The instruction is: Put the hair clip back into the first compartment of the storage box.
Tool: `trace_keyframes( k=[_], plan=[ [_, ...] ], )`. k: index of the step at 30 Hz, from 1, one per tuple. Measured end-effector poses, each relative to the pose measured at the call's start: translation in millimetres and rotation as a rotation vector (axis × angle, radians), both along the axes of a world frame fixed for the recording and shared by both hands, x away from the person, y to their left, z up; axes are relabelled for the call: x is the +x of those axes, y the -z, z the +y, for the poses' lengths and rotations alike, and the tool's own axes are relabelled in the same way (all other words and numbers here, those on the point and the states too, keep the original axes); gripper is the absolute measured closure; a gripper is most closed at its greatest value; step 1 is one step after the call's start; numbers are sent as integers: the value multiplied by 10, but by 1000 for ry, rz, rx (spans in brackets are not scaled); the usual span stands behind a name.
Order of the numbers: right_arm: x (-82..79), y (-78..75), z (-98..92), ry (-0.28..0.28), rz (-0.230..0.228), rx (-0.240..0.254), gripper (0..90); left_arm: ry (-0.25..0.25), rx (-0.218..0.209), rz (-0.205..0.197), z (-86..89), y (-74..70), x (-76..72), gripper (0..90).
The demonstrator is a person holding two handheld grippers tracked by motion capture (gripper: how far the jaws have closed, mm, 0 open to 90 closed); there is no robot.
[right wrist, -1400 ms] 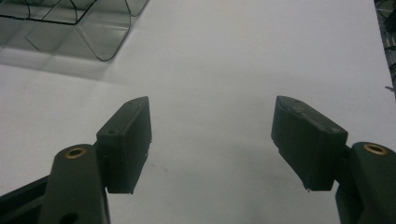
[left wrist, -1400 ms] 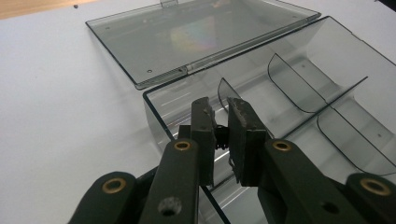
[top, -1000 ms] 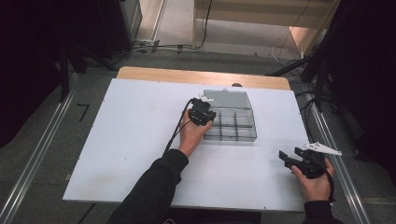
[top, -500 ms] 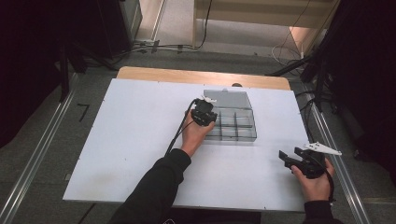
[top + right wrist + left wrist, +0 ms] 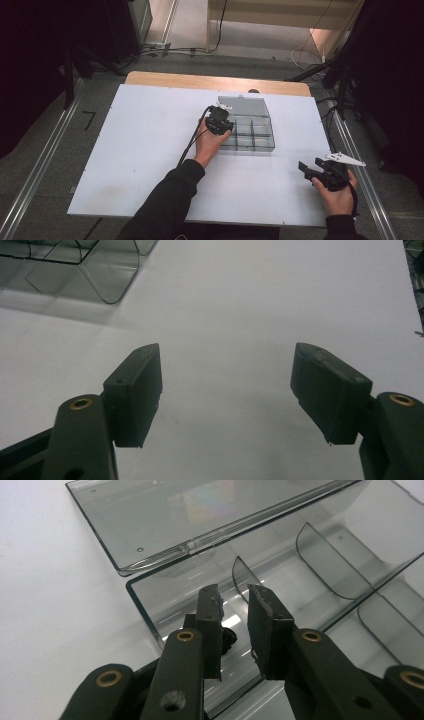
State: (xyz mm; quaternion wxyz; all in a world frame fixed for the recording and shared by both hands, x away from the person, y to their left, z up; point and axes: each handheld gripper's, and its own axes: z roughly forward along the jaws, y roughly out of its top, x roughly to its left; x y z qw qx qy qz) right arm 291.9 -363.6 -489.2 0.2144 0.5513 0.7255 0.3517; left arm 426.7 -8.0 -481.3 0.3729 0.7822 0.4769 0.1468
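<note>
1. While the person leans over the table (image 5: 140,150), the left gripper (image 5: 235,605) hangs over the near corner of the clear box (image 5: 247,131); the left hand (image 5: 209,145) holds it from below.
2. Its jaws have a small gap and have just been opening a little; nothing is pressed between the pads.
3. Right under those jaws, a small dark thing (image 5: 229,639) sits inside the corner part of the box; what it is I cannot tell.
4. That box sits on the far middle of the table, a bit to the right; thin walls split it into little rooms.
5. Its lid (image 5: 190,515) lies flat and open behind it, joined along the back edge.
6. Over at the near right edge of the table, the right gripper (image 5: 227,390) rests in the right hand (image 5: 340,192), well apart from the box.
7. Its jaws stand wide apart with bare table between them; one corner of the box peeks in at the top left of the right gripper view.
</note>
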Motion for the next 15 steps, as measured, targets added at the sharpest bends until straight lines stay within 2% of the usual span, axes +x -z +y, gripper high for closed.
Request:
trace_keyframes(
  k=[9, 15],
  plan=[
    [-3, -2, -6, 2, -1, 1, 271, 10, -25, -13, 44, -87, -37, 717],
    [-5, -5, -4, 2, -3, 0, 272, 18, -36, -15, 78, -138, -81, 642]
  ],
)
